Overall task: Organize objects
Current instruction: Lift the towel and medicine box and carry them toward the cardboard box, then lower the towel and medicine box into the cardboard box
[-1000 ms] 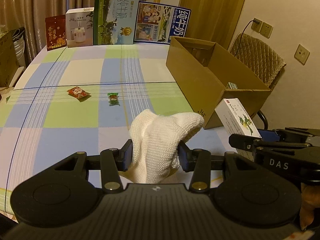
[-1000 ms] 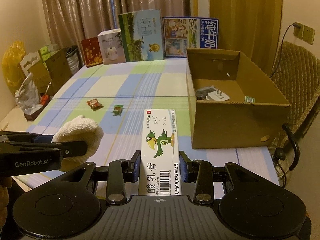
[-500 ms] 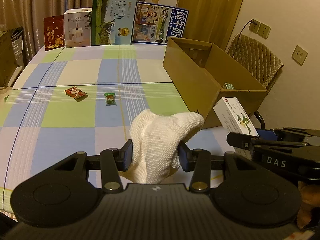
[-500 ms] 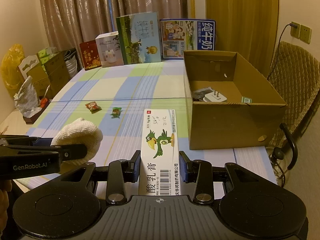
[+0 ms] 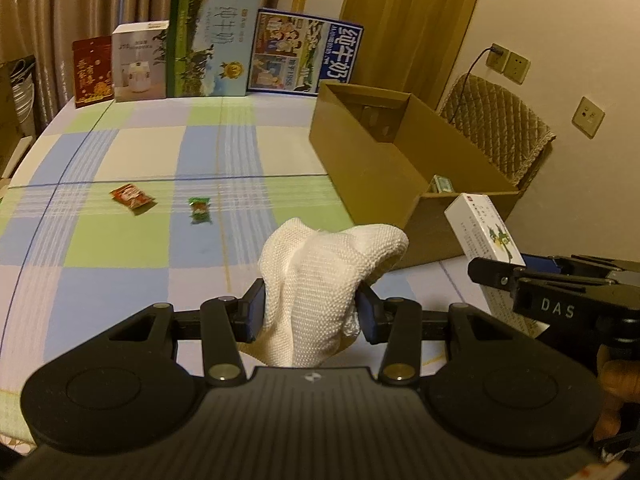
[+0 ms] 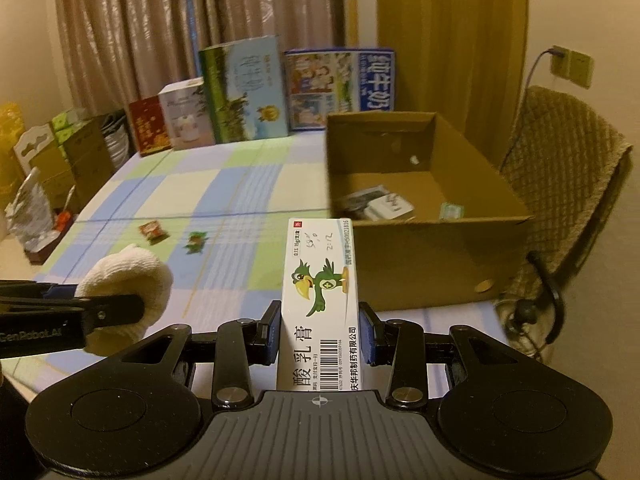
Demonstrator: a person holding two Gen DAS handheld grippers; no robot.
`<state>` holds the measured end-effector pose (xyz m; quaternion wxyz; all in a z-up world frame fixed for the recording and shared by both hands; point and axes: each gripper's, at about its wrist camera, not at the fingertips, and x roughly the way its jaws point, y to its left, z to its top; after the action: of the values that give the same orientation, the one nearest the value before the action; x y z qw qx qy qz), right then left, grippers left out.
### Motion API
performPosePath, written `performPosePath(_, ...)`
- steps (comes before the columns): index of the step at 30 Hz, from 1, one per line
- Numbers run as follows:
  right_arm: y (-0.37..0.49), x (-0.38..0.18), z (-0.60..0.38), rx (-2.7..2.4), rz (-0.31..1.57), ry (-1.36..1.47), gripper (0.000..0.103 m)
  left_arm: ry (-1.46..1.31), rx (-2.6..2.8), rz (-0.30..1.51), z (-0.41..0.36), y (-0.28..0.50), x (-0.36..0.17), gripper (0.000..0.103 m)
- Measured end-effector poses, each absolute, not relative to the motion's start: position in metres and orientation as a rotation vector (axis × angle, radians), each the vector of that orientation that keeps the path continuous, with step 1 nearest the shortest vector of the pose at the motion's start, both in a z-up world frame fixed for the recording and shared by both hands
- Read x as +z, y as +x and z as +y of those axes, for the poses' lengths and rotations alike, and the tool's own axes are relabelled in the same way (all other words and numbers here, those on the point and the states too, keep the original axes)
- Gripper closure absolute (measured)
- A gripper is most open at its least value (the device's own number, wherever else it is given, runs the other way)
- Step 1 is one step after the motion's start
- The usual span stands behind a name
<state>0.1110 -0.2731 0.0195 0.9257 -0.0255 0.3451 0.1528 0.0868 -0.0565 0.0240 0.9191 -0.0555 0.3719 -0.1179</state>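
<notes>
My left gripper (image 5: 310, 312) is shut on a white knitted cloth (image 5: 320, 276), held above the near edge of the checked table (image 5: 120, 264). My right gripper (image 6: 320, 330) is shut on a white medicine box with a green parrot (image 6: 320, 300); that box (image 5: 486, 232) and cloth (image 6: 128, 284) also show in the other wrist views. An open cardboard box (image 6: 424, 208) stands on the table's right side, with a few small items inside. A red snack packet (image 5: 130, 197) and a green candy (image 5: 200, 210) lie on the table's middle left.
Several upright cartons (image 5: 208, 46) line the table's far edge by the curtains. A quilted chair (image 6: 568, 176) stands right of the cardboard box. Stacked boxes and a bag (image 6: 48, 168) sit on the floor at the left.
Both grippers have lifted a little and shifted toward the cardboard box, still holding the cloth and medicine box. The right wrist view is slightly blurred from motion.
</notes>
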Motion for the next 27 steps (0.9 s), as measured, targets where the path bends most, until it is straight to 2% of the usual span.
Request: performPosePath(27,0.142,0.04,-0.338,0.224,0.666,-0.026,0.068,-0.054,-0.363,0.725,-0.135,0.131,0.05,0.062)
